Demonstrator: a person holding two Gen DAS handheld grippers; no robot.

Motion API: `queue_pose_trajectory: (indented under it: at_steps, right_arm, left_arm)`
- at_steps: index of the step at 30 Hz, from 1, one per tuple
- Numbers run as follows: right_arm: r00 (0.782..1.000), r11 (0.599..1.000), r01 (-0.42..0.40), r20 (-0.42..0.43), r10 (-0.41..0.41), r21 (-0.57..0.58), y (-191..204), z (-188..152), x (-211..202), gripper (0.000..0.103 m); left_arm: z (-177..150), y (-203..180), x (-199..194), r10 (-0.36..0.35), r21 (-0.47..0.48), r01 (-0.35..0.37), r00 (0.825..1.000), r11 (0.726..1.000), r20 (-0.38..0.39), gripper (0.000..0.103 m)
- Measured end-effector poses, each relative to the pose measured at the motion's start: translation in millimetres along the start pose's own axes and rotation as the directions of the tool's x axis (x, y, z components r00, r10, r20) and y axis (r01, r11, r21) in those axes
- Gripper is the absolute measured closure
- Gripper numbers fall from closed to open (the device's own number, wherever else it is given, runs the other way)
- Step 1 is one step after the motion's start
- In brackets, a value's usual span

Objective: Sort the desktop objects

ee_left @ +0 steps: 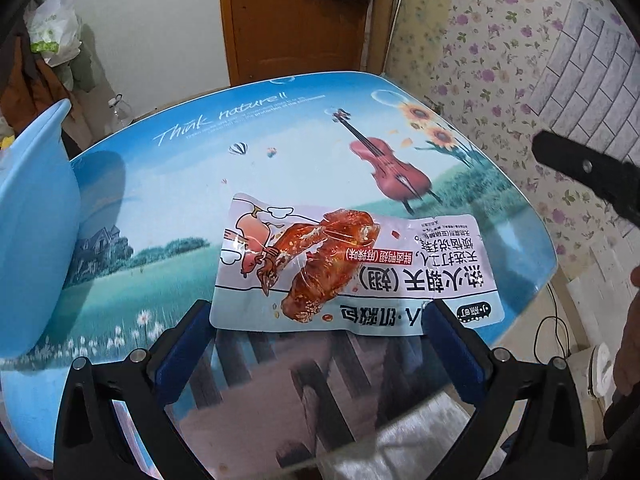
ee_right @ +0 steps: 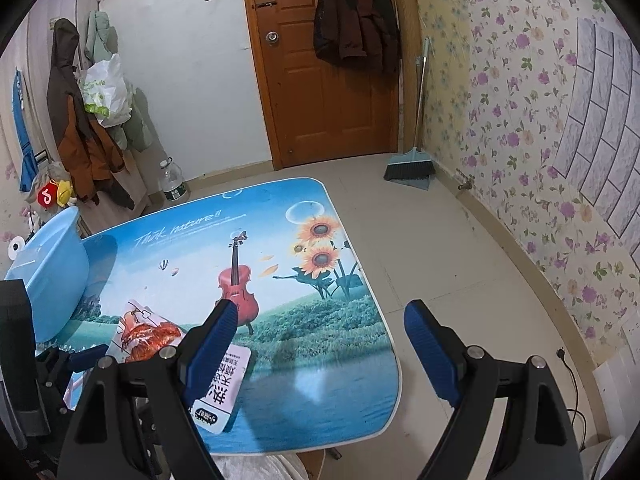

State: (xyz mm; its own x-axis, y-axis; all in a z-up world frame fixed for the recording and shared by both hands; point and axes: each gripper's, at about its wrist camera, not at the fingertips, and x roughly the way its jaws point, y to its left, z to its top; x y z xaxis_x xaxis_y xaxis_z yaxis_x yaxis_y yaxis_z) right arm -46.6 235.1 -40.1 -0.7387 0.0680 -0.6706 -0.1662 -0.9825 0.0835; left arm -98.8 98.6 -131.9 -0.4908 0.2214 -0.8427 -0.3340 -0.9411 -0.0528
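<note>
Blue basin [ee_left: 36,232] at table's [ee_left: 532,248] left edge | snack packet [ee_left: 344,264] near front edge

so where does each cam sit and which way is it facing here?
Left wrist: sits on the left gripper, angled down at the snack packet on the printed table; its open blue-padded fingers flank the packet's near edge, and the right gripper's finger pokes in at the right edge.
Right wrist: sits on the right gripper, looking over the table's right edge toward the door; its fingers stand open with nothing between them, and the left gripper shows low on the left.
Shared: table, packet, blue basin, door.
</note>
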Motion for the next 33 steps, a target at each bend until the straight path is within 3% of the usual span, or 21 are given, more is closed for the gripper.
queue_pose_trajectory:
  at_steps: [13,24,27,33]
  right_arm:
    - [1.0,1.0,-0.006,-0.004,0.006,0.0,0,-17,-26,0.016]
    - [0.997,0.997,-0.072,-0.003,0.072,0.009,3,-23,-47,0.016]
    - [0.995,0.995,-0.093,-0.015,0.094,0.041,0,-25,-48,0.016]
    - [0.999,0.999,-0.049,0.001,0.049,0.018,3,-24,-51,0.016]
  left_arm:
    - [-33,-11,-23,-0.014,0.006,0.014,1.0,1.0,-0.014,0.0]
    - [-46,-12,-34,-0.032,-0.011,0.031,0.999,0.999,-0.019,0.0]
    - [-46,-9,-39,-0.031,-0.017,0.03,1.0,0.999,-0.006,0.0]
    - [-32,3,-52,0.002,-0.029,0.0,0.998,1.0,0.057,0.0]
